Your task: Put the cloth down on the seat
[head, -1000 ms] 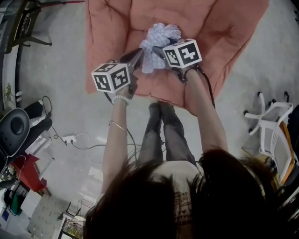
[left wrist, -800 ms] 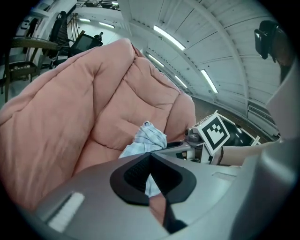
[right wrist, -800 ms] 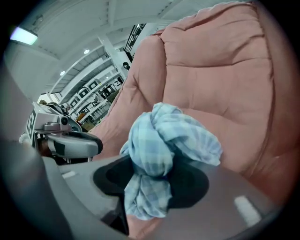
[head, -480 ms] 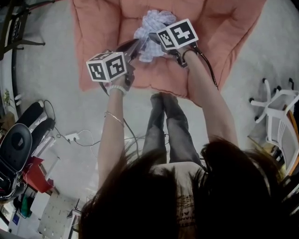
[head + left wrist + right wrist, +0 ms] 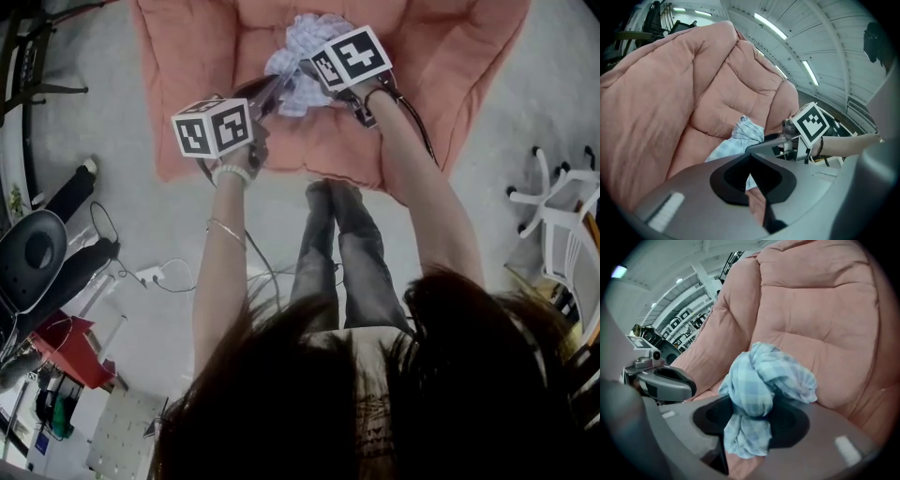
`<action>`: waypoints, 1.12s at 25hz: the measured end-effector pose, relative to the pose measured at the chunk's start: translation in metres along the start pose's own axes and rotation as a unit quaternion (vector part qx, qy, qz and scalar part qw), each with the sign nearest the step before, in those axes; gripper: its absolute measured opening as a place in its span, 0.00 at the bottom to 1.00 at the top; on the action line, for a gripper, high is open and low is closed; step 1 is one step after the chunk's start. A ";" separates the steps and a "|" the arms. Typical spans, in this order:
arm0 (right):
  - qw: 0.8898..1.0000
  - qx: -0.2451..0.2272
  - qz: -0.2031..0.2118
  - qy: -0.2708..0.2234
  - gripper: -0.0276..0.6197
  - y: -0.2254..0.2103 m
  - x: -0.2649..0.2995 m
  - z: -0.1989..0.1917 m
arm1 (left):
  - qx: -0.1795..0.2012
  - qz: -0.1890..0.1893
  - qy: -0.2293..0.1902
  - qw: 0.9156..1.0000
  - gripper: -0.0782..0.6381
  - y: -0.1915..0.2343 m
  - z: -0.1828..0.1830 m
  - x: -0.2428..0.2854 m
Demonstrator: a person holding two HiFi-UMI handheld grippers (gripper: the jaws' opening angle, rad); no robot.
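Grey floor [image 5: 497,112] runs round a big pink seat [image 5: 187,56], with a black chair [image 5: 37,253] off to my left and a white cart [image 5: 562,197] to my right. From the head view, both tools have sunk toward the cushion over the last second and carried the cloth [image 5: 289,58] down with them. The put-down looks close but is not yet done. My left gripper [image 5: 274,86] sits just beside the bundle, and my right gripper [image 5: 307,67] has it.

Left gripper view: the jaws are drawn together at the tips, with nothing clamped that I can see. A sliver of cloth and cushion shows beyond them, and strip lights [image 5: 771,27] run overhead.

Right gripper view: the jaws are clamped on the knotted cloth [image 5: 761,390], and its tail hangs below them toward the padding. Whether it touches yet, I can't tell. I reckon letting go is all that's left. Racks [image 5: 689,322] line the far side.
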State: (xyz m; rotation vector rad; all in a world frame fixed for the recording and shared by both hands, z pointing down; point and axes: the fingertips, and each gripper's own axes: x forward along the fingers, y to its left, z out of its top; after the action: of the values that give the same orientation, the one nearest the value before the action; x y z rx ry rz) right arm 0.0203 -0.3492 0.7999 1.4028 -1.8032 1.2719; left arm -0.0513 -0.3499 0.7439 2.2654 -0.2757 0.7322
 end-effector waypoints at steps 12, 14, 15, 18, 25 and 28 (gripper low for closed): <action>0.999 0.020 -0.027 0.002 0.43 -0.004 0.004 -0.012 | -0.003 -0.006 0.011 1.000 0.11 -0.009 -0.011 0.002; 0.999 0.021 -0.029 -0.016 0.46 -0.001 0.003 -0.006 | -0.005 -0.006 0.011 1.000 0.11 -0.009 -0.011 0.001; 0.999 0.017 -0.029 -0.019 0.46 0.001 0.003 -0.003 | -0.006 -0.005 0.011 1.000 0.11 -0.009 -0.010 0.000; 0.999 0.007 -0.030 -0.018 0.47 0.005 0.006 0.000 | -0.006 -0.004 0.008 1.000 0.11 -0.006 -0.008 -0.003; 0.999 0.011 -0.024 -0.019 0.47 0.008 0.004 -0.006 | -0.012 -0.007 0.009 1.000 0.11 -0.010 -0.013 -0.005; 0.999 0.019 -0.015 -0.027 0.47 0.009 0.002 -0.006 | -0.008 -0.002 0.000 1.000 0.11 -0.013 -0.013 -0.005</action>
State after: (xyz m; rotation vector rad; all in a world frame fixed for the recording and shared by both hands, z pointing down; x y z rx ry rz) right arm 0.0101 -0.3443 0.8005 1.4930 -1.7952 1.2714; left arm -0.0560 -0.3323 0.7406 2.2493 -0.2758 0.7255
